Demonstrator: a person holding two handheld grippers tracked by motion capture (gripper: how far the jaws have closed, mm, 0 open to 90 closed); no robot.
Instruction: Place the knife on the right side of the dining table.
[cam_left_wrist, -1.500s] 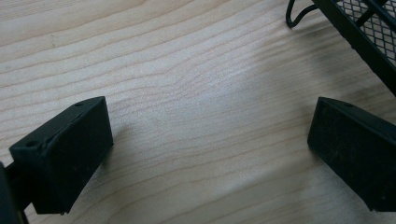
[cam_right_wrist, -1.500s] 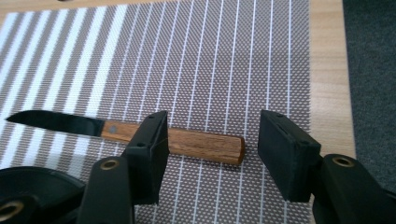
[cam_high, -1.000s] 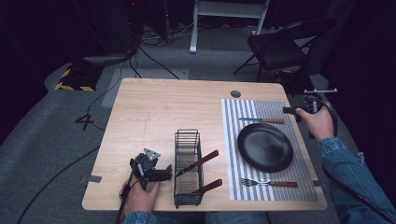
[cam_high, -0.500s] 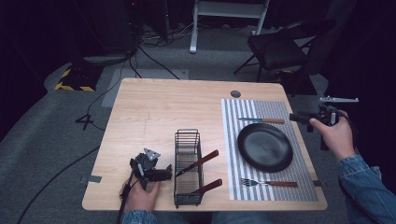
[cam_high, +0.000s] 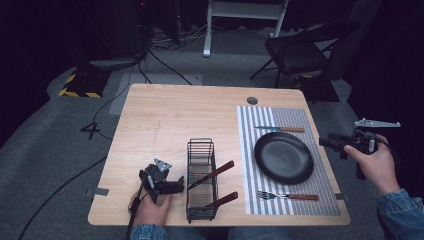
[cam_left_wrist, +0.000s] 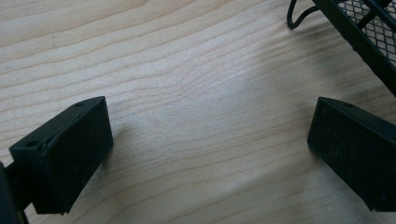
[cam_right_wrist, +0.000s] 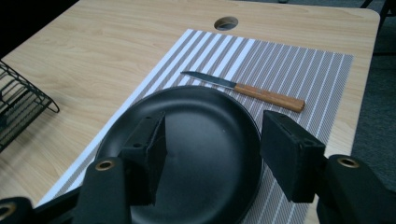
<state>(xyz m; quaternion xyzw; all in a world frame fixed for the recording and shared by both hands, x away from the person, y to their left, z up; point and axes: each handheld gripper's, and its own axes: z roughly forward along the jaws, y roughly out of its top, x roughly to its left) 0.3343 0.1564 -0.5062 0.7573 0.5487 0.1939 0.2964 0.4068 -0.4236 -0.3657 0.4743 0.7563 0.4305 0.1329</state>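
A black plate (cam_high: 283, 157) (cam_right_wrist: 196, 149) lies on a striped placemat (cam_high: 295, 117) (cam_right_wrist: 289, 60). Beyond it rests a wooden-handled knife (cam_high: 280, 129) (cam_right_wrist: 243, 87), and a fork (cam_high: 287, 196) lies on its near side. A black wire rack (cam_high: 201, 180) (cam_left_wrist: 369, 32) (cam_right_wrist: 18, 107) holds two wooden-handled utensils (cam_high: 212, 174). My left gripper (cam_high: 177, 186) (cam_left_wrist: 210, 154) sits low on the bare table just left of the rack, open and empty. My right gripper (cam_high: 326, 142) (cam_right_wrist: 212, 154) hovers off the table's right edge, pointing at the plate, open with nothing between its jaws.
The wooden table (cam_high: 165, 120) has a cable hole (cam_high: 252, 100) (cam_right_wrist: 226, 22) near its far edge. A folding chair (cam_high: 300, 50) and a white stand (cam_high: 245, 20) are on the floor behind. Cables trail across the grey floor at left.
My right gripper has drawn back from the knife's handle to the right, off the table's edge, and toward the near side. The left gripper has stayed put.
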